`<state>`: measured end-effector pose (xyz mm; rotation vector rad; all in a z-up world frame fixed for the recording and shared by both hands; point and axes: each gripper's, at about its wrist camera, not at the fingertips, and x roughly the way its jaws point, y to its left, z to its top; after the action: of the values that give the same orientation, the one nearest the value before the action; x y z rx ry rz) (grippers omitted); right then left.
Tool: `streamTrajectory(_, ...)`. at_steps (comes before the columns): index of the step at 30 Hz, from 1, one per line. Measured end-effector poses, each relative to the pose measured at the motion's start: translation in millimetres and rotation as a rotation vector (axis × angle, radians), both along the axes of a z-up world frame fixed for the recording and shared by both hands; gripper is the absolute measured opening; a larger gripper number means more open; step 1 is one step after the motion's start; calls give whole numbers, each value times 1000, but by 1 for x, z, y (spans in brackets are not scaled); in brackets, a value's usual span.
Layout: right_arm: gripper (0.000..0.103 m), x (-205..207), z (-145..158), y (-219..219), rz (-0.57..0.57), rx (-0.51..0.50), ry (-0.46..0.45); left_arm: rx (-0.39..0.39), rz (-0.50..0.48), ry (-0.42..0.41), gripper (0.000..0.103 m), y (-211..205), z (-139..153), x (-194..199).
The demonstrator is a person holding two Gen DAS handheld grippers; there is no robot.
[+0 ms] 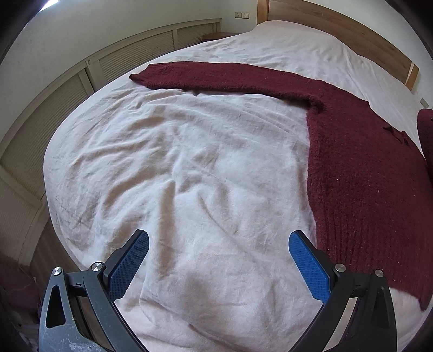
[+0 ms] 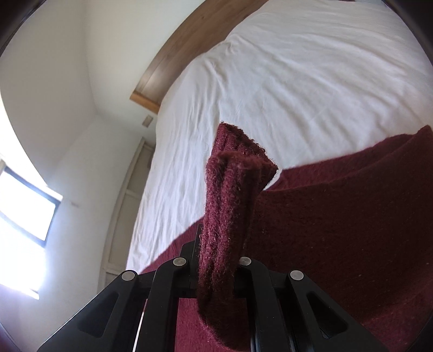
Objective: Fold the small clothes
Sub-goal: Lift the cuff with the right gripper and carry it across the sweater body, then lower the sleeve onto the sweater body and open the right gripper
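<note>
A dark red knitted sweater [image 1: 360,173] lies flat on the bed at the right, with one sleeve [image 1: 216,75] stretched out to the left across the sheet. My left gripper [image 1: 217,257] is open and empty, above the bare sheet just left of the sweater's ribbed hem. In the right wrist view my right gripper [image 2: 216,260] is shut on the cuff end of the other sleeve [image 2: 232,195], which stands up between the jaws above the sweater body [image 2: 351,230].
The bed has a wrinkled white sheet [image 1: 176,168] and a wooden headboard [image 1: 338,24] at the far side. A wall of louvred panels [image 1: 54,108] runs along the bed's left edge. A bright window [image 2: 24,205] is on the wall at the left.
</note>
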<state>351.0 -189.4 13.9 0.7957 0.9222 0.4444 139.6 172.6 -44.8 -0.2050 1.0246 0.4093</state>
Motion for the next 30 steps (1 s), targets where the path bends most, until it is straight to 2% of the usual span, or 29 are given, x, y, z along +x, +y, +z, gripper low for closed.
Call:
streamTrajectory(15, 8, -1, -11, 110, 180, -80, 3, -15, 5, 19, 102, 6, -11, 0)
streamTrajectory(21, 8, -9, -23, 147, 241, -168, 14, -24, 5, 23, 102, 7, -16, 2)
streamTrajectory(30, 9, -13, -52, 197, 326, -366, 26, -25, -6, 25, 102, 8, -20, 9)
